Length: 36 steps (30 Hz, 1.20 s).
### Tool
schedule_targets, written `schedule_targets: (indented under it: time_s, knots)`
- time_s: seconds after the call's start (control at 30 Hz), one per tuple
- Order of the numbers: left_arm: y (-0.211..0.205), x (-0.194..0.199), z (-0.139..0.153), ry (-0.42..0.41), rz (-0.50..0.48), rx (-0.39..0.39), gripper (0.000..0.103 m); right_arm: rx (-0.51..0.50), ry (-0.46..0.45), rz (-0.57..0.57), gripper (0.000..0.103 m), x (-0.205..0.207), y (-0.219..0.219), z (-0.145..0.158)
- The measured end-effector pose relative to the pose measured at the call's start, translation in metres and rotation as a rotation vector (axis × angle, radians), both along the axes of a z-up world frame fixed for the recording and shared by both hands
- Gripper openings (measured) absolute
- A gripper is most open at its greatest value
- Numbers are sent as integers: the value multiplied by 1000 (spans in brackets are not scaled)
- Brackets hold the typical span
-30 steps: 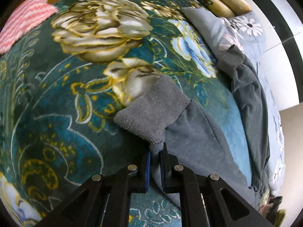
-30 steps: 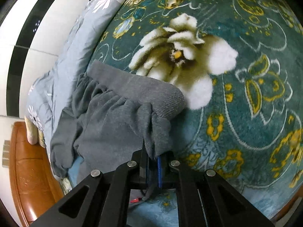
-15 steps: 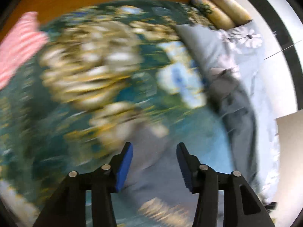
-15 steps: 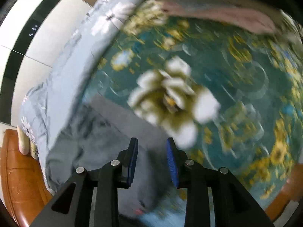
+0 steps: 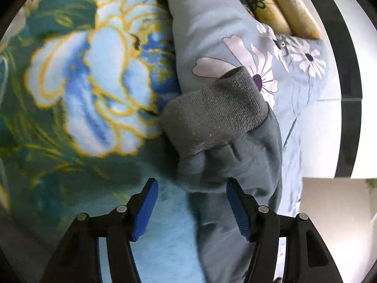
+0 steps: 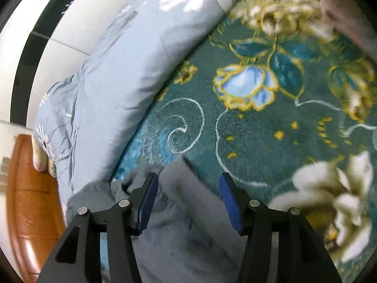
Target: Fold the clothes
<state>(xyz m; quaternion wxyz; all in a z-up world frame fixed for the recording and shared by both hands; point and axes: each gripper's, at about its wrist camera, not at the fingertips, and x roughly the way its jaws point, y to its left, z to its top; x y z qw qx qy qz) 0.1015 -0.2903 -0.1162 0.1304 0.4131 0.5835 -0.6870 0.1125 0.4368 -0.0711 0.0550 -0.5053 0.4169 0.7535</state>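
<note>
Both claws are now opening, and the gray pants (image 5: 219,127) have been let go, at 12 o'clock from the left claw (image 5: 189,206). Under the right claw (image 6: 186,200), cloth lies unpinched. Next, a new edge must be grabbed.

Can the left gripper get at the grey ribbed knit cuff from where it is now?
Probably yes. The left gripper has its jaws opening, nothing pinched, and the grey ribbed knit cuff lies uncovered just ahead on the teal floral blanket.
</note>
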Motion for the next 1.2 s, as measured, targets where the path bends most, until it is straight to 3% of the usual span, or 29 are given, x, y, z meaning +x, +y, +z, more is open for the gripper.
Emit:
schedule_targets:
  time_s: [0.13, 0.23, 0.33, 0.5, 0.53, 0.63, 0.67, 0.73, 0.83, 0.93, 1.1, 1.2]
  knots:
    - [4, -9, -6, -11, 31, 14, 65, -122, -3, 99, 56, -19, 2, -15]
    - [5, -14, -4, 0, 25, 7, 64, -176, 50, 211, 55, -20, -6, -13]
    - [2, -17, -2, 0, 3, 1, 64, -242, 92, 298, 48, -20, -11, -15]
    - [-6, -28, 1, -6, 8, -1, 64, -323, 63, 168, 43, -39, -3, -43]
    - [-8, -29, 2, -1, 18, 10, 64, -336, 57, 135, 38, -41, -4, -46]
    - [-13, -32, 3, 20, 45, 34, 63, -279, 42, 126, 11, -46, -12, -39]
    - [-14, -34, 4, 25, 45, 34, 63, -259, 52, 132, 8, -46, -13, -32]
    - [-16, -36, 6, 34, 46, 32, 63, -219, 108, 102, 6, -44, -4, -13]
    - [-19, -39, 9, 43, 46, 22, 63, -166, 237, -103, 4, -35, 46, 15]
    - [-21, -40, 8, 28, 45, -1, 63, -164, 194, -168, 4, -39, 64, 7]
    - [-36, -44, 4, 15, 62, -15, 64, -100, 126, -111, 5, -45, 48, -1]
    - [-44, -46, 1, 30, 95, 2, 64, -73, 111, -95, 11, -43, 46, 8]
